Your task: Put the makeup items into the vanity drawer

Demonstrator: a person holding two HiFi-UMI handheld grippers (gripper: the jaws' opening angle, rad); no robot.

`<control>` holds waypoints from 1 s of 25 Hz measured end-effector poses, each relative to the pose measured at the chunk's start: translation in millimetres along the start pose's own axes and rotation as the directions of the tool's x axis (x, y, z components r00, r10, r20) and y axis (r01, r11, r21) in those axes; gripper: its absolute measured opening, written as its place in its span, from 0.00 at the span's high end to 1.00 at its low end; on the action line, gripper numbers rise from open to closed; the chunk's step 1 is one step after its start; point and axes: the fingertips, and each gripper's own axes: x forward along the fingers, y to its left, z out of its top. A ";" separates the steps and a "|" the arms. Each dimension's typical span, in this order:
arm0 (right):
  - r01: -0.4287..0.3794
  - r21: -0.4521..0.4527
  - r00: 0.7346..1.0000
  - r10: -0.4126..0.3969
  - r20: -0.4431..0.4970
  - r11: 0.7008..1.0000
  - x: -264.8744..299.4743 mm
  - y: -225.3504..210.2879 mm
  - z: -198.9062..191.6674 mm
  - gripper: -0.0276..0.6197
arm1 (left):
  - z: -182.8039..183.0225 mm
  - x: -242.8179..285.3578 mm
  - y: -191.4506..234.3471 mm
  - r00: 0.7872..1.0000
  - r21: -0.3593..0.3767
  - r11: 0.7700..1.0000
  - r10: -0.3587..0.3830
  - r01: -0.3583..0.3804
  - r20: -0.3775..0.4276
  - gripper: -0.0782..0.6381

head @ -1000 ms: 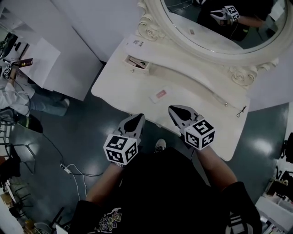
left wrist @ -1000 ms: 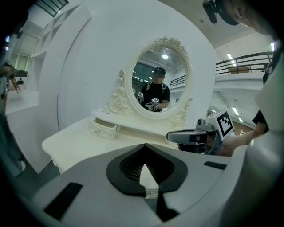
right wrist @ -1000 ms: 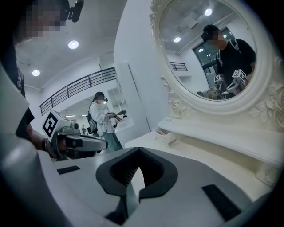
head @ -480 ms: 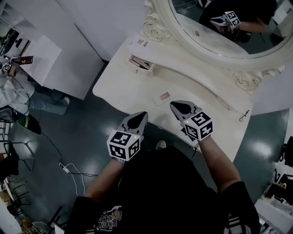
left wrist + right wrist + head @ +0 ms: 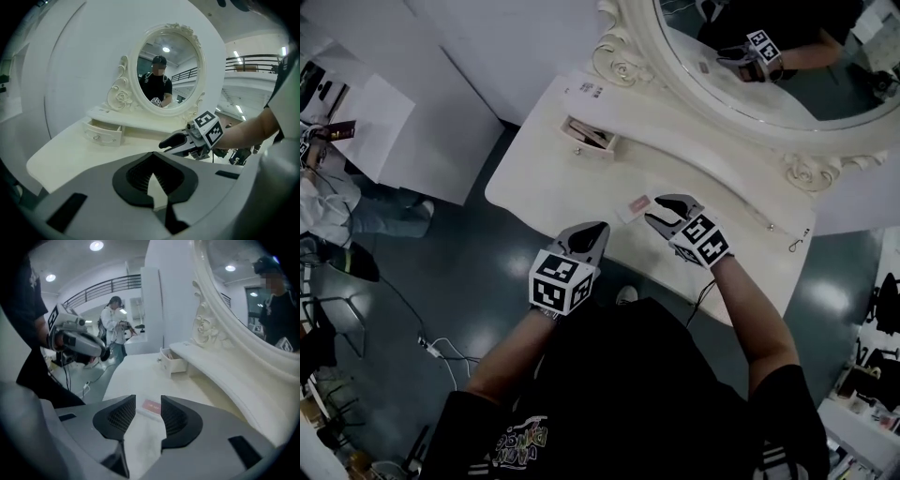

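Note:
A small flat packet with a pink label (image 5: 635, 205) lies on the white vanity top (image 5: 544, 178). My right gripper (image 5: 654, 209) hovers just right of it, jaws opening. In the right gripper view the packet (image 5: 151, 407) lies on the table just ahead of the parted jaws, and nothing is between the pads (image 5: 123, 416). The small vanity drawer (image 5: 586, 139) stands pulled out at the back left, with something inside. My left gripper (image 5: 598, 227) is shut and empty over the table's front edge. The left gripper view shows the drawer (image 5: 104, 132) and my right gripper (image 5: 178, 140).
An ornate oval mirror (image 5: 787, 56) rises behind the raised shelf (image 5: 694, 159). A small label (image 5: 589, 90) lies on the shelf's left end. A white cabinet (image 5: 422, 122) stands left of the vanity. A cable (image 5: 441, 349) runs on the floor. A person in white (image 5: 112, 322) stands far off.
My right gripper has moved forward and left to the packet and its jaws have parted. The left gripper has crept a little forward and stays shut.

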 end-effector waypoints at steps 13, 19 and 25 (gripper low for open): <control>-0.403 -0.554 0.864 0.103 -0.494 0.729 54.1 -16.3 -44.7 0.53 | -10.6 2.8 26.2 0.998 -0.002 1.000 -0.031 0.031 -0.063 0.89; -0.488 -0.502 0.813 0.162 -0.560 0.714 66.4 -18.7 -45.3 0.52 | -12.7 3.8 36.1 0.996 0.004 0.999 -0.034 0.035 -0.081 0.89; -0.525 -0.421 0.788 0.236 -0.569 0.739 67.7 -21.0 -43.6 0.52 | -13.1 5.4 42.9 0.994 0.005 0.999 -0.045 0.046 -0.098 0.89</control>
